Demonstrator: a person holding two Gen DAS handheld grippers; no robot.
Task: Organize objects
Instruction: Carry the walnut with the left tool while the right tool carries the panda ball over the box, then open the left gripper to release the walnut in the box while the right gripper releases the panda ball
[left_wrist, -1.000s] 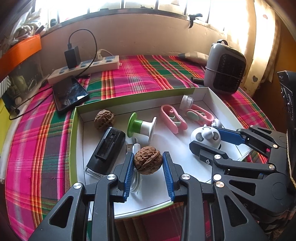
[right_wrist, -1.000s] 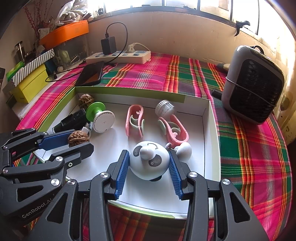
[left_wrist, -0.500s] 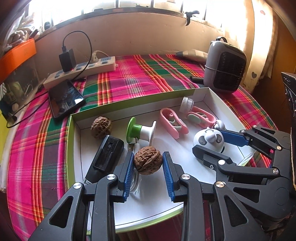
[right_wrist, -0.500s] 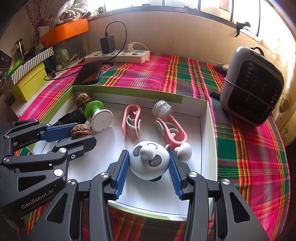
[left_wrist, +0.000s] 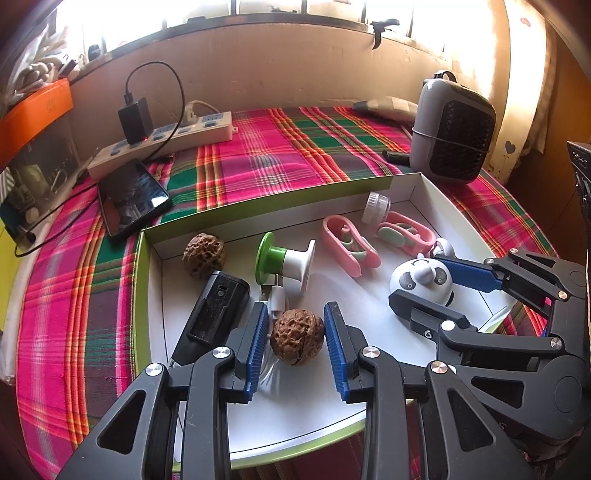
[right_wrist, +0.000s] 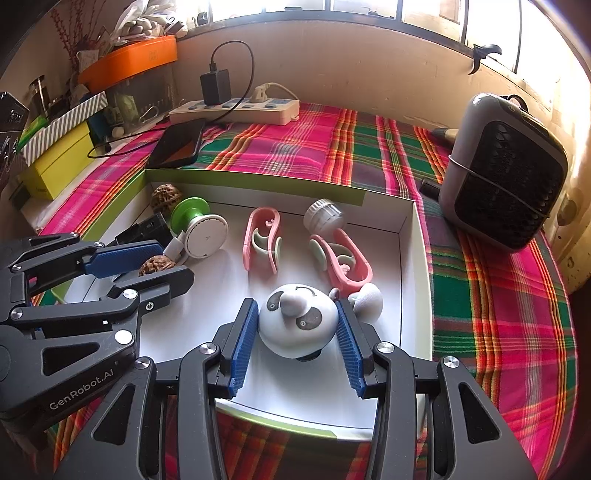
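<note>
My left gripper (left_wrist: 293, 341) is shut on a brown walnut (left_wrist: 297, 341), held above the white floor of the green-edged box (left_wrist: 258, 210). My right gripper (right_wrist: 295, 332) is shut on a white panda toy (right_wrist: 297, 325), also over the box (right_wrist: 417, 266). In the left wrist view the right gripper (left_wrist: 428, 280) holds the panda (left_wrist: 421, 282) at the right. In the right wrist view the left gripper (right_wrist: 147, 264) and its walnut (right_wrist: 157, 265) are at the left. In the box lie a second walnut (left_wrist: 203, 254), a green-white spool (left_wrist: 288, 262), a black device (left_wrist: 218, 314), two pink clips (left_wrist: 349, 245) and a white cap (left_wrist: 376, 205).
The box sits on a plaid cloth (left_wrist: 277, 158). A grey heater (left_wrist: 454, 129) stands at the back right. A phone (left_wrist: 133, 195) and a power strip with charger (left_wrist: 162, 138) lie at the back left. Orange and yellow boxes (right_wrist: 55, 158) stand at the far left.
Both grippers have pulled back and up a little with their objects; the box and table look slightly farther away. The objects in the box have not moved.
</note>
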